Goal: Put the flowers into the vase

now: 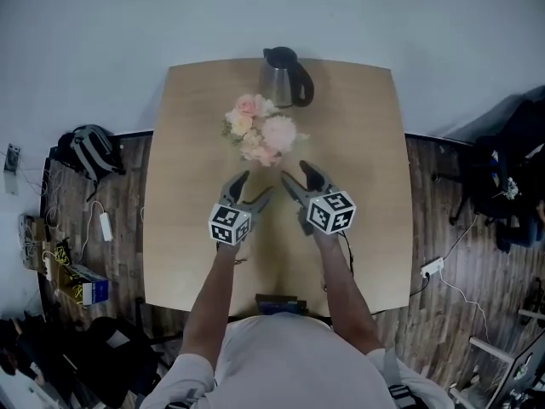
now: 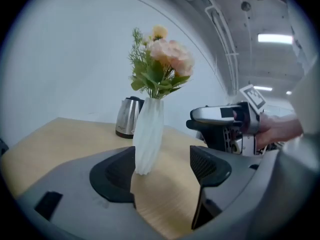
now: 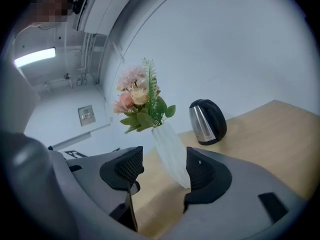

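since the flowers [image 1: 260, 130] already stand in the vase [image 2: 148, 134], near the far end of the table [image 1: 183, 228] with a kettle [image 1: 285, 77] just behind, what matters is how the lot would handle if touched. the left gripper [image 1: 255, 184] and right gripper [image 1: 295, 172] hover side by side just short of the bouquet, both with jaws spread and nothing pinched (the vase shows beyond the pads, not against them). the vase looks tall, slim and ribbed, so i'd guess it is light and top-heavy under that bunch and tips easily; whether it is plastic or something breakable i cannot tell. the blooms look soft and crushable, the stems stiffer, so any hold belongs low on the stems, or around the vase's narrow upper part.
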A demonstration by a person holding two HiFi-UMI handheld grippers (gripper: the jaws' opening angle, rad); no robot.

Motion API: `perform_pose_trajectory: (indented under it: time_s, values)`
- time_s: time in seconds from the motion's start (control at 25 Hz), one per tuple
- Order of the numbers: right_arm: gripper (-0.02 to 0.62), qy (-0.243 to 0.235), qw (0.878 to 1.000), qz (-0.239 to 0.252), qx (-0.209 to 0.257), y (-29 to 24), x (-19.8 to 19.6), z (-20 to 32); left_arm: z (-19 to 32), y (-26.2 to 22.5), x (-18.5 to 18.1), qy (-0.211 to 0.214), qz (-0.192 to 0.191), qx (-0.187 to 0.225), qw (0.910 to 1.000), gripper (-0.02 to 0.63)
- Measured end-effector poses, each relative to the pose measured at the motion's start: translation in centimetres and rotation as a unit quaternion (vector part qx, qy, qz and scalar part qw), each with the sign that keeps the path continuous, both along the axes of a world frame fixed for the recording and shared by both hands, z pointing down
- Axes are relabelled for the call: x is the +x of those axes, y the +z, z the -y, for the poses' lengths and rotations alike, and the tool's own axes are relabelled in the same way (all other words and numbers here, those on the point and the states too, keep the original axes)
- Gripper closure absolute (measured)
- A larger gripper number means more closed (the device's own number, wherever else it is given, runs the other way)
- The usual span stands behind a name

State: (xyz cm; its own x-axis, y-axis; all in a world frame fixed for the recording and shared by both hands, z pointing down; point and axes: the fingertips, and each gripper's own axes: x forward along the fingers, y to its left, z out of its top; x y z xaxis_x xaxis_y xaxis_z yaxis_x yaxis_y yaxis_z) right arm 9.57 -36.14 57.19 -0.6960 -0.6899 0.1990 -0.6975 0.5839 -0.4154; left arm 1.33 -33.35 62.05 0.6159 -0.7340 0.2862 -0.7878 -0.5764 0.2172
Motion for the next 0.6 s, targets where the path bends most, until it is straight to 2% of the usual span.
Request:
perform_pose_trajectory:
  time_s: [0.12,0.2,0.28,0.36,0.6]
  values:
    - [0.327,0.02,0.999,0.045,-0.011,-1.0,0.7,-1.6,-2.1,-1.7,0.2,0.007,-0.046,-0.01,0.9989,0.262]
    - [0.327,0.025,0.997,0.068,-0.018,-1.5,1.0,-3.1,-3.8,-3.0,0.5,0.014,-0.085,-0.017,0.9962,0.309]
    - [0.327,0.027,0.995,0.089,-0.025,-1.8,1.0,-5.0,-5.7,-4.3,0.6,0.022,-0.118,-0.02,0.9925,0.424]
    - [0.327,0.031,0.993,0.109,-0.032,-2.2,0.8,-6.9,-7.7,-5.8,0.5,0.032,-0.147,-0.016,0.9884,0.569]
    - [0.328,0.045,0.985,0.159,-0.04,-4.4,-0.7,-13.5,-14.0,-9.4,-0.9,0.064,-0.208,-0.021,0.9758,0.589]
